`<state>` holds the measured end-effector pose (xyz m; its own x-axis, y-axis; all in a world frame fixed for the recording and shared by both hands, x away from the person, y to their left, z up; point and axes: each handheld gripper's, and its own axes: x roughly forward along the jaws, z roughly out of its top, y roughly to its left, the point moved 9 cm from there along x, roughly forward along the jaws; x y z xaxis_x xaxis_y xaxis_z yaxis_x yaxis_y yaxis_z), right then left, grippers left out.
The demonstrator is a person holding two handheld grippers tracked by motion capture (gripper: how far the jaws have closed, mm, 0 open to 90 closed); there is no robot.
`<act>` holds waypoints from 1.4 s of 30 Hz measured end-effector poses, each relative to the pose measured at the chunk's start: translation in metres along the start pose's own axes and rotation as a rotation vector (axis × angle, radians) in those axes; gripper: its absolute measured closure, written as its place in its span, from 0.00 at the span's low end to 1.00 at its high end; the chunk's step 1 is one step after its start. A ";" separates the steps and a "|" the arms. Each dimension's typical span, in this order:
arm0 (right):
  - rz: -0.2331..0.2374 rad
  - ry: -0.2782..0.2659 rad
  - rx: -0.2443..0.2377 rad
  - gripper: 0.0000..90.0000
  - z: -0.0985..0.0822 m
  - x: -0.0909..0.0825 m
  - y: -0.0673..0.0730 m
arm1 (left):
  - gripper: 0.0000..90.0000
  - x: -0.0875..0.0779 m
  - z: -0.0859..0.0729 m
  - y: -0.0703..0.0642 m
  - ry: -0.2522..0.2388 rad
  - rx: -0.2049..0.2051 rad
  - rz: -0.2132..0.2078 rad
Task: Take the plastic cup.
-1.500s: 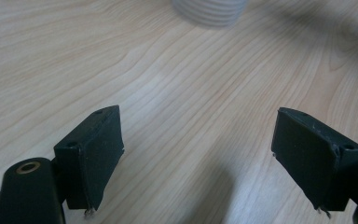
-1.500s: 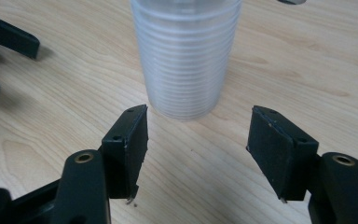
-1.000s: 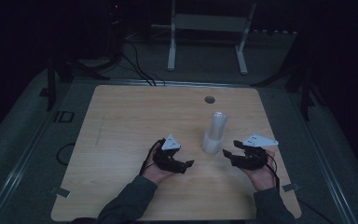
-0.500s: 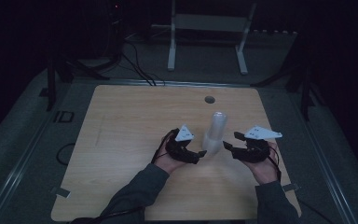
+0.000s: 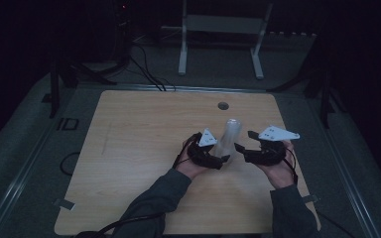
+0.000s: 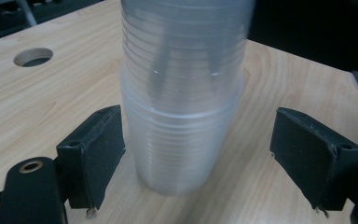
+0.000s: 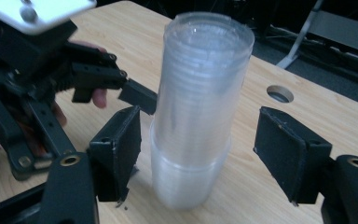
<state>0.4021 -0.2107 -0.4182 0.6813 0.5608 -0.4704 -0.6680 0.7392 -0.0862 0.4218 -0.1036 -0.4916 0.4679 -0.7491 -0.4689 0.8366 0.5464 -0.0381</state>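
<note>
Flanking a tall stack of clear plastic cups (image 5: 229, 140) just right of centre in the high view, both grippers sit low on the wooden table (image 5: 139, 148): the left gripper (image 5: 217, 159) at the stack's lower left, the right gripper (image 5: 244, 150) at its right, each held in a hand coming up from the bottom edge. The stack stands upright below the round cable hole (image 5: 222, 105); no cup has been pulled off and none stands separately on the board, so the separating work looks barely begun. In the left gripper view the stack (image 6: 182, 102) fills the centre, its base on the table, with the two black pads (image 6: 100, 149) spread wide; the left pad is just beside the lower cups, touching or not I cannot tell, and the right pad is well apart. Not a grip yet. In the right gripper view the stack (image 7: 198, 107) stands centre frame between this gripper's pads (image 7: 121, 149); its jaws have just been opening and are now apart from the plastic on both sides. The left gripper's fingertip (image 7: 137, 95) shows at centre left, close against the stack's side. Judgement: approach done; clamping the base, gripping an upper cup and lifting it off all remain.
</note>
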 end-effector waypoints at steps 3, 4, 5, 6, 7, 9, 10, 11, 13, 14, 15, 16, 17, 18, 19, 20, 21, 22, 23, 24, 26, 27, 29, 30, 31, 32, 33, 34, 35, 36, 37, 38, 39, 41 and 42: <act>0.001 -0.009 0.004 0.33 0.004 0.004 -0.002 | 0.19 0.004 0.000 0.002 -0.003 -0.005 0.003; 0.002 -0.011 0.005 0.33 0.005 0.005 -0.002 | 0.19 0.005 -0.001 0.002 -0.002 -0.004 0.003; 0.005 -0.015 0.007 0.33 0.006 0.007 -0.002 | 0.19 0.006 -0.001 0.003 -0.003 -0.007 0.003; 0.005 -0.016 0.007 0.33 0.007 0.008 -0.002 | 0.19 0.007 -0.001 0.003 -0.002 -0.005 0.005; 0.005 -0.017 0.005 0.33 0.009 0.009 -0.002 | 0.19 0.008 0.000 0.004 -0.004 -0.008 0.006; 0.008 -0.020 0.004 0.33 0.011 0.012 -0.002 | 0.19 0.010 0.000 0.005 -0.007 -0.011 0.006; 0.009 -0.023 0.005 0.33 0.013 0.014 -0.002 | 0.19 0.010 0.001 0.005 -0.011 -0.015 0.008; 0.010 -0.025 0.007 0.33 0.014 0.016 -0.002 | 0.19 0.011 0.001 0.006 -0.011 -0.014 0.006; 0.011 -0.030 0.014 0.33 0.016 0.019 -0.003 | 0.19 0.012 0.002 0.006 -0.014 -0.017 0.006; 0.014 -0.034 0.016 0.33 0.017 0.020 -0.003 | 0.19 0.012 0.002 0.006 -0.014 -0.018 0.004; 0.017 -0.037 0.020 0.33 0.018 0.021 -0.004 | 0.19 0.013 0.002 0.006 -0.016 -0.019 0.004; 0.018 -0.042 0.021 0.33 0.019 0.023 -0.004 | 0.19 0.013 0.003 0.006 -0.020 -0.021 0.003; 0.016 -0.045 0.019 0.33 0.020 0.024 -0.005 | 0.19 0.013 0.003 0.006 -0.021 -0.020 0.003; 0.019 -0.049 0.019 0.33 0.021 0.025 -0.005 | 0.19 0.013 0.003 0.006 -0.020 -0.019 0.004; 0.022 -0.052 0.019 0.33 0.022 0.027 -0.005 | 0.19 0.013 0.003 0.006 -0.021 -0.021 0.004; 0.023 -0.055 0.017 0.33 0.023 0.028 -0.005 | 0.19 0.013 0.003 0.006 -0.021 -0.022 0.005; 0.021 -0.056 0.014 0.33 0.024 0.030 -0.005 | 0.20 0.014 0.003 0.007 -0.021 -0.024 0.006; 0.022 -0.057 0.015 0.33 0.025 0.032 -0.005 | 0.20 0.014 0.003 0.007 -0.021 -0.027 0.007; 0.024 -0.059 0.018 0.33 0.026 0.033 -0.005 | 0.20 0.014 0.003 0.007 -0.022 -0.029 0.006; 0.027 -0.062 0.021 0.33 0.027 0.035 -0.004 | 0.21 0.014 0.003 0.007 -0.020 -0.029 0.008; 0.025 -0.057 0.016 0.33 0.027 0.038 -0.004 | 0.21 0.014 0.002 0.007 -0.019 -0.030 0.010; 0.026 -0.053 0.014 0.33 0.027 0.040 -0.005 | 0.21 0.014 0.002 0.008 -0.019 -0.031 0.012; 0.027 -0.047 0.019 0.34 0.026 0.043 -0.005 | 0.21 0.015 0.002 0.008 -0.019 -0.031 0.014; 0.029 -0.044 0.020 0.36 0.026 0.044 -0.006 | 0.21 0.015 0.001 0.008 -0.020 -0.030 0.017; 0.030 -0.042 0.024 0.37 0.025 0.044 -0.006 | 0.21 0.015 0.001 0.009 -0.021 -0.032 0.019; 0.033 -0.042 0.026 0.40 0.025 0.044 -0.006 | 0.21 0.016 0.001 0.009 -0.021 -0.034 0.018; 0.037 -0.045 0.027 0.41 0.025 0.044 -0.006 | 0.21 0.016 0.002 0.009 -0.022 -0.031 0.018; 0.038 -0.045 0.026 0.42 0.025 0.044 -0.006 | 0.21 0.016 0.002 0.009 -0.019 -0.024 0.016; 0.039 -0.045 0.025 0.42 0.026 0.043 -0.006 | 0.21 0.017 0.002 0.009 -0.019 -0.022 0.017; 0.037 -0.045 0.023 0.43 0.026 0.044 -0.006 | 0.21 0.018 0.002 0.008 -0.020 -0.020 0.017; 0.037 -0.044 0.024 0.43 0.026 0.044 -0.006 | 0.21 0.019 0.003 0.007 -0.022 -0.019 0.017; 0.037 -0.045 0.027 0.43 0.026 0.043 -0.006 | 0.21 0.020 0.004 0.007 -0.020 -0.013 0.016; 0.036 -0.045 0.028 0.43 0.026 0.043 -0.006 | 0.21 0.021 0.004 0.006 -0.021 -0.011 0.019; 0.041 -0.047 0.034 0.43 0.026 0.043 -0.006 | 0.21 0.023 0.005 0.005 -0.017 -0.008 0.020; 0.043 -0.047 0.037 0.43 0.026 0.043 -0.006 | 0.21 0.024 0.006 0.004 -0.016 -0.005 0.021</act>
<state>0.4436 -0.1815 -0.4153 0.6662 0.6085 -0.4310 -0.6860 0.7268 -0.0342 0.4383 -0.1215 -0.4980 0.4896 -0.7436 -0.4553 0.8253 0.5637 -0.0333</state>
